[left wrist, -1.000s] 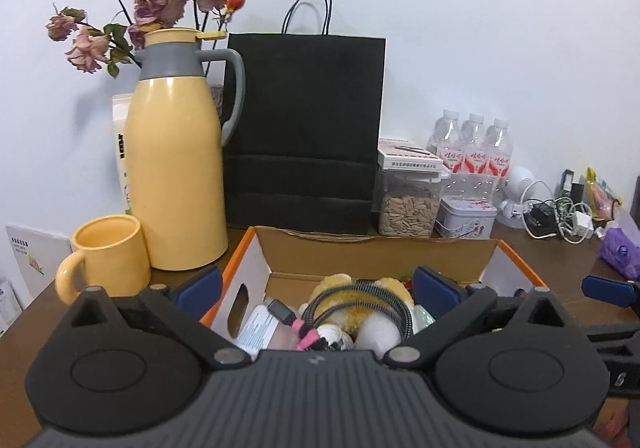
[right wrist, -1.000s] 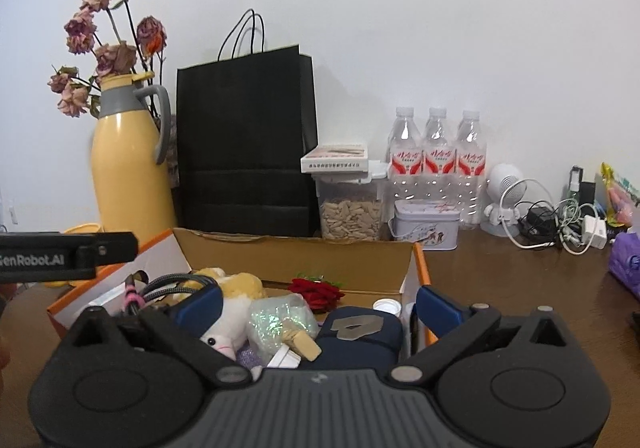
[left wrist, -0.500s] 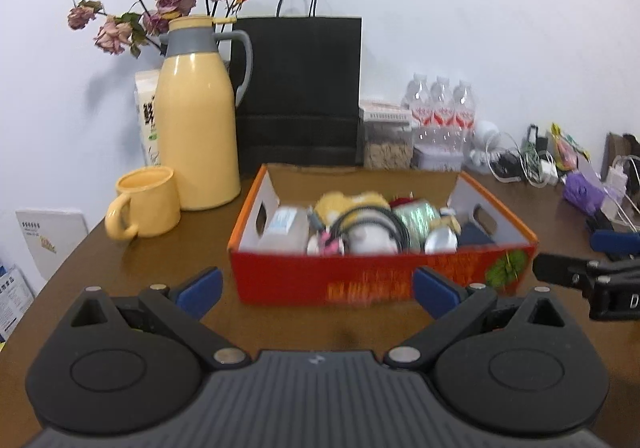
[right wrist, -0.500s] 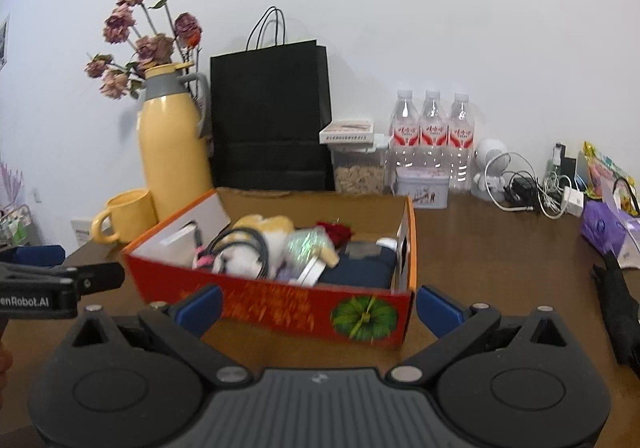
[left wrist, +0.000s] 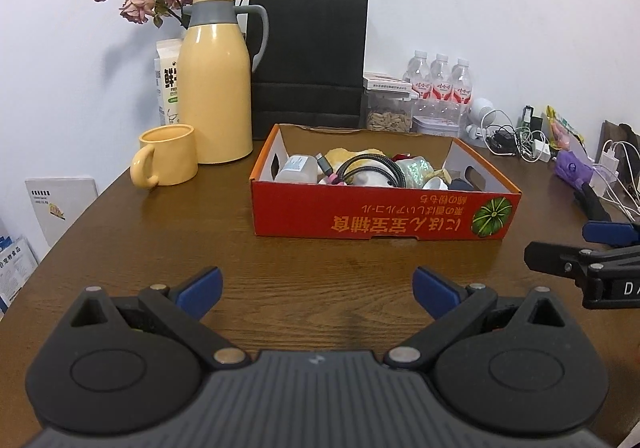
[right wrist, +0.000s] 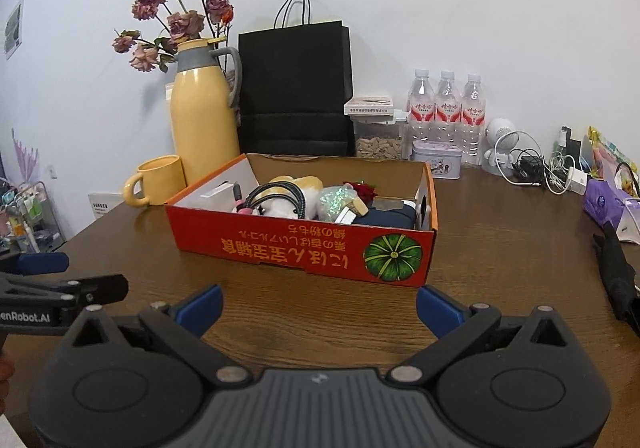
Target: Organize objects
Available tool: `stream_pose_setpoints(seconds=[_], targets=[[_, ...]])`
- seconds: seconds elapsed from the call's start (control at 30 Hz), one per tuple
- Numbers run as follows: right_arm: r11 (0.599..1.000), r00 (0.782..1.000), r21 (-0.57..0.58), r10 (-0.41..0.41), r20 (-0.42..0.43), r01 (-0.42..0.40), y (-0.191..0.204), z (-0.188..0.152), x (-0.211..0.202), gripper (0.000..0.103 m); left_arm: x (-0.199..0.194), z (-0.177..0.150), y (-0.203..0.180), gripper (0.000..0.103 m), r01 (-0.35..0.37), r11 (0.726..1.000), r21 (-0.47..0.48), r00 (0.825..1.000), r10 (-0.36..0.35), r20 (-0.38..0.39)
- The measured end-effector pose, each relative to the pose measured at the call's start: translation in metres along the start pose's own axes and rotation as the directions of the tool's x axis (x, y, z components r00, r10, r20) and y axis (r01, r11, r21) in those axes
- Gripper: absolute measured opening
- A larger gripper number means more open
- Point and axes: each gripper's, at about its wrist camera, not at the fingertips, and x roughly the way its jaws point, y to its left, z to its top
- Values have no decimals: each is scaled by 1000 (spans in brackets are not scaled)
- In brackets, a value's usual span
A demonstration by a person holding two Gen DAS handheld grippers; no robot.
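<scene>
Red cardboard box (left wrist: pixel 384 207) printed with a green pumpkin sits mid-worktop, well ahead of both claws. Left claw (left wrist: pixel 316 292) and right claw (right wrist: pixel 319 310) hover over the dark wooden worktop (left wrist: pixel 168 248), blue-tipped fingers spread wide, gripping nothing. Inside the box — a coiled black braided cable (left wrist: pixel 372 167), a plush toy and small items. Behind it stand a yellow mug (left wrist: pixel 168 155), a tall yellow thermos jug (left wrist: pixel 216 87) and a black paper bag (left wrist: pixel 310 59).

An open red cardboard box (left wrist: pixel 384 215) sits on the table, filled with cables, plush and small items
</scene>
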Motion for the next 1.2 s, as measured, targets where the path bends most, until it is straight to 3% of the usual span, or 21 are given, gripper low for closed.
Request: stream_pose_setpoints(seconds=[1.2], targets=[[1000,1000,-1,0,2,0,-2,3,1,103,-2,0,2,103,-1,1000,-5,1000,1,0]])
